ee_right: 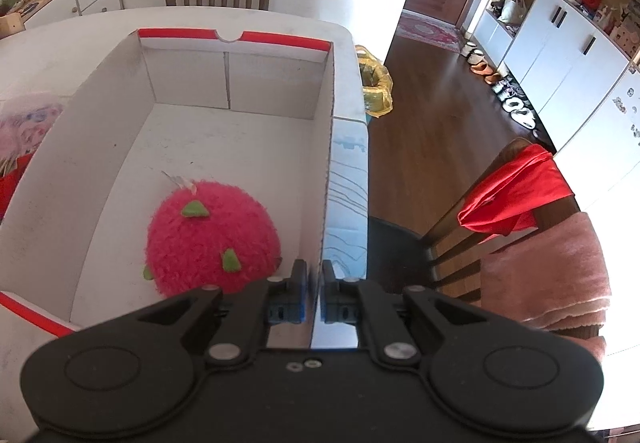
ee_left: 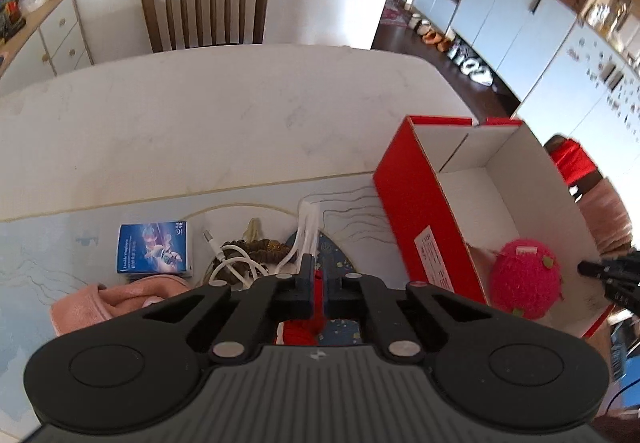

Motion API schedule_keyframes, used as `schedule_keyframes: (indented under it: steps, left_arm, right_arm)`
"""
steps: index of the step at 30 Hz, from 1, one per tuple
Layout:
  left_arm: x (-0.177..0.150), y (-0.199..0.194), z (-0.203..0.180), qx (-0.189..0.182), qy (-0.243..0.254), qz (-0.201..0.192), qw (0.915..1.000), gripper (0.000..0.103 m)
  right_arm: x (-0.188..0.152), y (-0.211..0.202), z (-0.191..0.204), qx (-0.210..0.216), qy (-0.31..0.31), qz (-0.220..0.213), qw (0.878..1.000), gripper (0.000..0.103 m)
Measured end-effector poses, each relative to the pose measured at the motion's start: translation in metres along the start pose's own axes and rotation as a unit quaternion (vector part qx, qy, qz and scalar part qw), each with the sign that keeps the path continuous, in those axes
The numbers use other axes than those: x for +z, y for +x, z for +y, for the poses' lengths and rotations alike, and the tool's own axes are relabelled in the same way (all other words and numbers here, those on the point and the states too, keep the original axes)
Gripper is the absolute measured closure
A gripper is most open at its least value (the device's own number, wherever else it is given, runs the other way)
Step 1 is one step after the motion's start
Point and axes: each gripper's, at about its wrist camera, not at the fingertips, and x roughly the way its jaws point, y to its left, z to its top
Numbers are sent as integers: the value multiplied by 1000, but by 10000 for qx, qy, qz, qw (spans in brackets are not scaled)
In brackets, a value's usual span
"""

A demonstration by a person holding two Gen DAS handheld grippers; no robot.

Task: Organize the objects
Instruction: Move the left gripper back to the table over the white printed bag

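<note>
My left gripper is pinched on a red knit thing, which hangs between and below the jaws over the mat. Just past its tips lie a white cable coiled on a brown scrunchie, with a blue packet to the left and a pink cloth nearer me. The red box stands open to the right, with the pink plush ball inside at its near end.

My right gripper straddles the box's right wall, jaws nearly closed on the cardboard edge. The ball sits just left of the tips on the box floor. A chair draped in red and pink cloth stands to the right, off the table.
</note>
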Motion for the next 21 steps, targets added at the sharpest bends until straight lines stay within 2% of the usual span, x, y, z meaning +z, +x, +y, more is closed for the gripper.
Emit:
schedule_keyframes:
  steps: [2, 11, 12, 14, 16, 18, 21]
  left_arm:
    - [0, 3, -4, 107, 42, 38, 9999, 100]
    - [5, 15, 1, 54, -45, 53, 10000, 96]
    - [6, 18, 2, 22, -43, 68, 10000, 93]
    - [9, 27, 2, -56, -72, 97, 9999, 79]
    - [12, 35, 3, -101, -116, 119, 9998, 49]
    - [15, 45, 4, -89, -171, 127, 9997, 43]
    - [24, 63, 7, -27, -254, 247, 9994, 42]
  right_arm:
    - [0, 0, 0, 39, -19, -5, 10000, 97]
    - [0, -1, -3, 144, -62, 1, 9999, 97]
    - [0, -1, -3, 150, -61, 4, 9999, 97]
    - [0, -1, -3, 156, -51, 19, 9999, 97]
    - [1, -1, -3, 151, -49, 35, 9999, 97]
    - [2, -1, -3, 153, -22, 54, 9999, 97]
    - [3, 0, -3, 137, 21, 80, 9999, 97]
